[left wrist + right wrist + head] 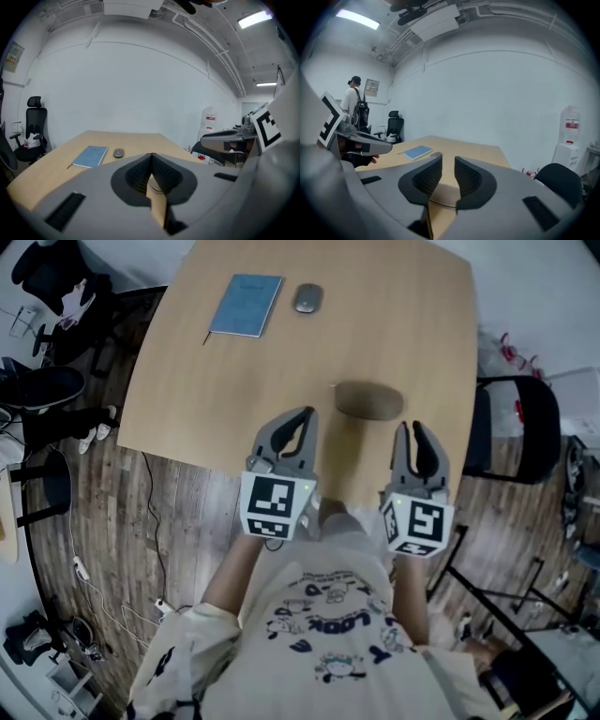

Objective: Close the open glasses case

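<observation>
Grey-brown oval glasses case [368,401] is lying on the light wooden counter [394,315], untouched, and I can't tell its lid state. Closing is seemingly still ahead. Left hand-held gripper [307,412] is hovering short of the case, jaws together. Right hand-held gripper [410,426] is hovering nearer it, jaws slightly apart and empty.

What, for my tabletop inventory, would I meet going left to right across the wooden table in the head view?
blue rectangular notebook → grey oval computer mouse → grey-brown oval glasses case
</observation>
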Available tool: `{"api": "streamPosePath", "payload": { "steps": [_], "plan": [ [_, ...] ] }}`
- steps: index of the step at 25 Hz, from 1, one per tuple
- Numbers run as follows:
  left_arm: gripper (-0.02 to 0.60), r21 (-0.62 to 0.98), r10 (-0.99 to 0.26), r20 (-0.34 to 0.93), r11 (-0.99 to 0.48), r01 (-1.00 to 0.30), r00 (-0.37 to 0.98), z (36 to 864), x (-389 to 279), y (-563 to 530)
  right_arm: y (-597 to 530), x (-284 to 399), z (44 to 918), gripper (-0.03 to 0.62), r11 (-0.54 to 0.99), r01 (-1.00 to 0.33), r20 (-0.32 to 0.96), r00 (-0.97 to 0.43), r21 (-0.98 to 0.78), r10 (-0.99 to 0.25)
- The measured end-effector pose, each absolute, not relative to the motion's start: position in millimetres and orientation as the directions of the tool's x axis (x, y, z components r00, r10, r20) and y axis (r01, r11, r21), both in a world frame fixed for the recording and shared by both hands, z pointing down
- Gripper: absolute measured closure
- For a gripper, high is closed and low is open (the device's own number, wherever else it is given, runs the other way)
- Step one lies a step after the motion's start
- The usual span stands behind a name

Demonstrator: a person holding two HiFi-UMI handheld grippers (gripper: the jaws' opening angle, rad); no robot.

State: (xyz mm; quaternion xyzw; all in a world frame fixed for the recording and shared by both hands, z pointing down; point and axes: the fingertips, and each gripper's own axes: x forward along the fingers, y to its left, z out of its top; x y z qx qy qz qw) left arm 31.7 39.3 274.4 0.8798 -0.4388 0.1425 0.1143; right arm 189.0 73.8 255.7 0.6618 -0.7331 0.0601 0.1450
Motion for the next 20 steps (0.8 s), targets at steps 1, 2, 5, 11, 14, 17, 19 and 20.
{"api": "streamPosePath", "payload": {
  "steps": [1,2,5,11,14,17,19,20],
  "plan": [
    [0.580,0.080,-0.726,0.369,-0.597,-0.798,0.580,281,35,31,63,191,262,0.510,0.152,-0.983,0.321,-0.110,0.107,-0.941],
    [0.580,0.082,-0.712,0.387,-0.606,-0.791,0.586,288,37,24,55,193,269,0.482,0.186,-0.977,0.354,-0.137,0.107,-0.925],
    [0.580,0.098,-0.658,0.429,-0.647,-0.756,0.619,309,45,7,33,191,288,0.443,0.299,-0.949,0.453,-0.225,0.097,-0.863],
    [0.580,0.082,-0.561,0.521,-0.718,-0.691,0.644,355,51,-24,8,178,333,0.351,0.544,-0.834,0.636,-0.373,0.089,-0.675],
    [0.580,0.048,-0.490,0.570,-0.781,-0.623,0.659,373,58,-29,5,174,352,0.330,0.643,-0.761,0.701,-0.413,0.085,-0.582],
    [0.545,0.035,-0.387,0.628,-0.852,-0.522,0.675,394,69,-26,5,176,371,0.324,0.710,-0.701,0.756,-0.426,0.072,-0.497],
    [0.504,0.037,-0.316,0.662,-0.891,-0.452,0.679,405,76,-26,6,177,381,0.321,0.746,-0.664,0.789,-0.426,0.059,-0.442],
    [0.476,0.042,-0.282,0.676,-0.908,-0.418,0.681,410,78,-27,6,178,385,0.321,0.758,-0.649,0.800,-0.423,0.060,-0.425]
  ]
}}
